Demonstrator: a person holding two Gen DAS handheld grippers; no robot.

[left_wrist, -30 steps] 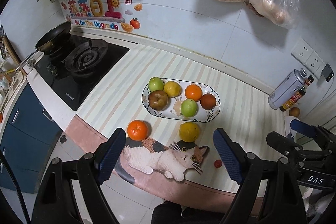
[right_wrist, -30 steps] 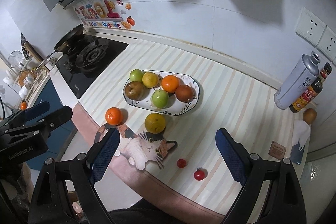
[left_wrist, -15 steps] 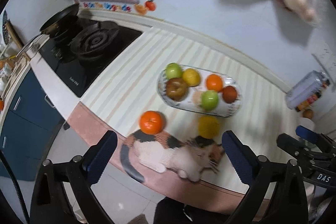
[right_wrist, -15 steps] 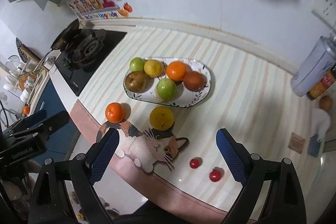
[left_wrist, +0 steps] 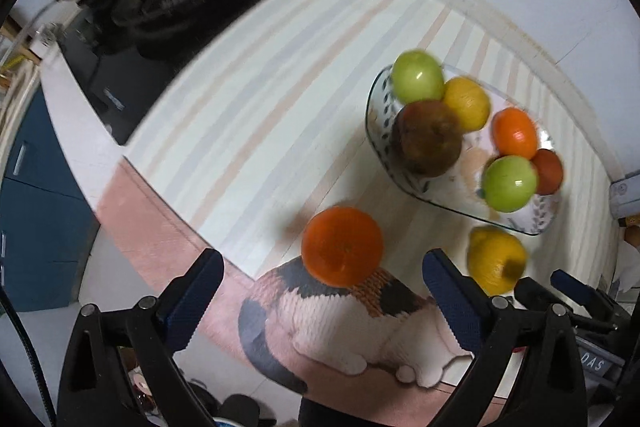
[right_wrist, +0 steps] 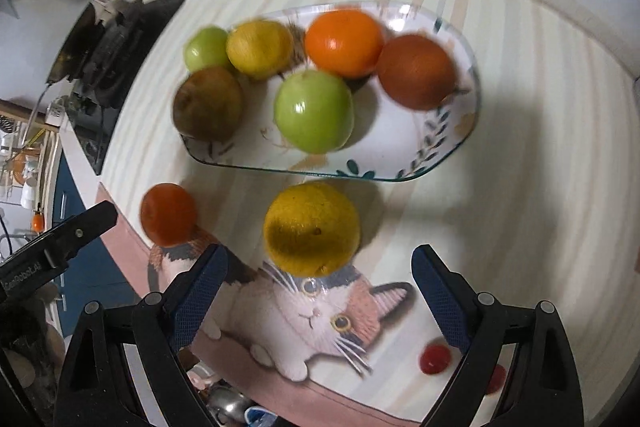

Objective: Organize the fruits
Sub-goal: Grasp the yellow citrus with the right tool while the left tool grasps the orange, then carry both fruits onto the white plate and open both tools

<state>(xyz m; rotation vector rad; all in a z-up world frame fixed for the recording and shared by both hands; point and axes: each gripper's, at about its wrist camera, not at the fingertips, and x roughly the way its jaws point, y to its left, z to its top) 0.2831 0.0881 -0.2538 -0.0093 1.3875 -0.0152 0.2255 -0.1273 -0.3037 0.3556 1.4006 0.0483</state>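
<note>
Fruits are split between the plate (right_wrist: 448,143) and the bare counter (left_wrist: 256,115) in front of it. On the plate I count six: two green apples, one at the far left (right_wrist: 206,49) and one near the front edge (right_wrist: 314,111), a yellow citrus (right_wrist: 260,49), a brown pear (right_wrist: 208,103), an orange (right_wrist: 344,43) and a reddish-brown fruit (right_wrist: 416,71) at the right end.

Off the plate, a loose orange (left_wrist: 342,247) sits at the top edge of the cat picture (left_wrist: 360,323) on the striped mat, and a large yellow citrus (right_wrist: 312,229) lies just in front of the plate's near rim, above the cat's face. Two small red fruits, the nearer one (right_wrist: 435,358) by my right finger, lie on the mat near the counter's front edge.

My left gripper (left_wrist: 323,297) hangs above the counter edge with its jaws spread wide and nothing between them; the loose orange lies ahead, between the two finger lines. My right gripper (right_wrist: 320,287) is likewise released and empty, with the yellow citrus centred just beyond its fingertips. Each gripper shows at the edge of the other's view.

The stove (left_wrist: 168,11) is at the left end of the counter. Both views are somewhat blurred.
</note>
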